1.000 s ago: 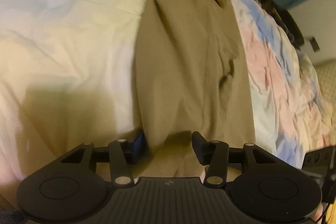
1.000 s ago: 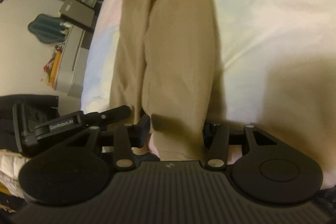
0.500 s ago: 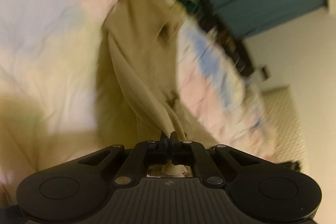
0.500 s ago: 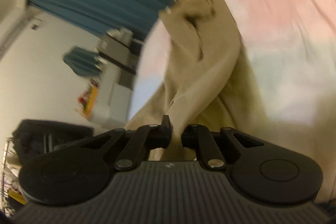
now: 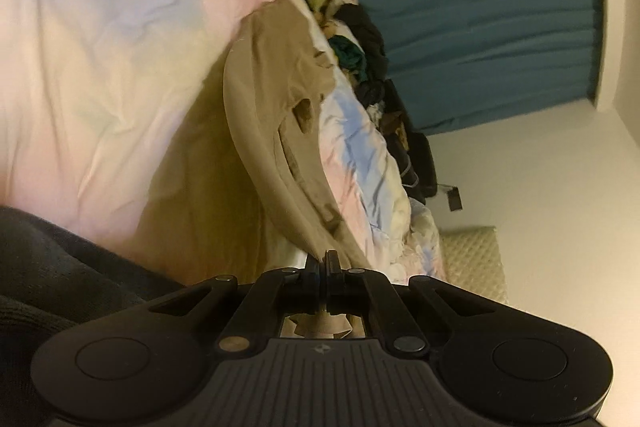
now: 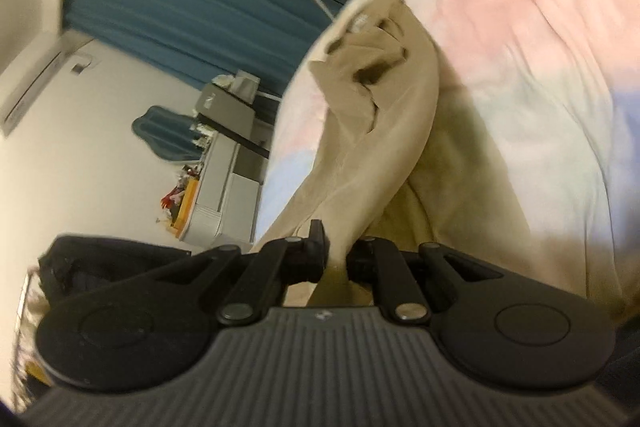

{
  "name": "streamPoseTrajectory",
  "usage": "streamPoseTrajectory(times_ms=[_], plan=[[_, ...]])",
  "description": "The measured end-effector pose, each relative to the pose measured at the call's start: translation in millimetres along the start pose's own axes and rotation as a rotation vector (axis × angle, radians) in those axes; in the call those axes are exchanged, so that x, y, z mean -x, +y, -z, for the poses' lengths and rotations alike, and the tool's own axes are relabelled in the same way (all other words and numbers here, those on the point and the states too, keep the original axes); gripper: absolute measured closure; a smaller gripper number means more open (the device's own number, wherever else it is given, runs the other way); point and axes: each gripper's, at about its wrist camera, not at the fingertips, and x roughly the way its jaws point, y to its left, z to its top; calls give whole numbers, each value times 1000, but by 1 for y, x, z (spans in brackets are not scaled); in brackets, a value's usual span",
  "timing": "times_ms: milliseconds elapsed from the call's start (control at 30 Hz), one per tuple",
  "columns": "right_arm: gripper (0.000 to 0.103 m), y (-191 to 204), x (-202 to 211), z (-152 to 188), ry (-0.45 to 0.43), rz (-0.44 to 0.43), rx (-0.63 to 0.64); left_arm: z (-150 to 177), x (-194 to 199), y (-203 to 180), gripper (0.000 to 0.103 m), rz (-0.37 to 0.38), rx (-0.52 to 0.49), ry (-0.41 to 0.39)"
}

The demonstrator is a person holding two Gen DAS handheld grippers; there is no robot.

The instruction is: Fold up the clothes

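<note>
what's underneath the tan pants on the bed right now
Under the tan pants lies the pastel bedspread, seen all round them. Both grippers, left and right, lift the near end; whatever lies beneath the far part is covered.

Both tools (image 5: 323, 259) (image 6: 338, 247) clamped, lifted khaki garment (image 5: 276, 131), seemingly.

trousers (image 5: 276, 115): plain tan
bedspread (image 5: 100, 59): pastel pink, blue, yellow patches
curtain (image 5: 500, 7): teal
grippers (image 5: 324, 261): black
</note>
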Motion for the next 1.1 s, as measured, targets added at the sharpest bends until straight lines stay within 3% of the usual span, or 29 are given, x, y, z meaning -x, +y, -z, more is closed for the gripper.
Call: streamPoseTrajectory(times_ms=[167,267,367,533,700,867,1067,1100], plan=[[95,10,-37,-40,-30,33,-16,-55,-46,-24,101,-24,-22,-38],[95,16,-70,-78,-71,44,-56,-96,-82,-50,101,-76,-77,-84],[94,19,-111,-115,-110,84,-25,-132,-116,-71,100,-172,-159,-169],[94,11,-169,-157,-174,140,88,-173,-176,-68,100,-245,-254,-265],[94,-20,-209,-171,-186,156,217,-183,-222,-52,100,-342,-411,-349],[93,-38,-248,-176,-137,276,364,-182,-263,-29,100,-438,-546,-356],[92,-36,-268,-166,-120,361,474,-186,-291,-11,97,-498,-569,-309],[92,-34,-267,-166,-120,369,476,-184,-290,-11,91,-504,-572,-308]])
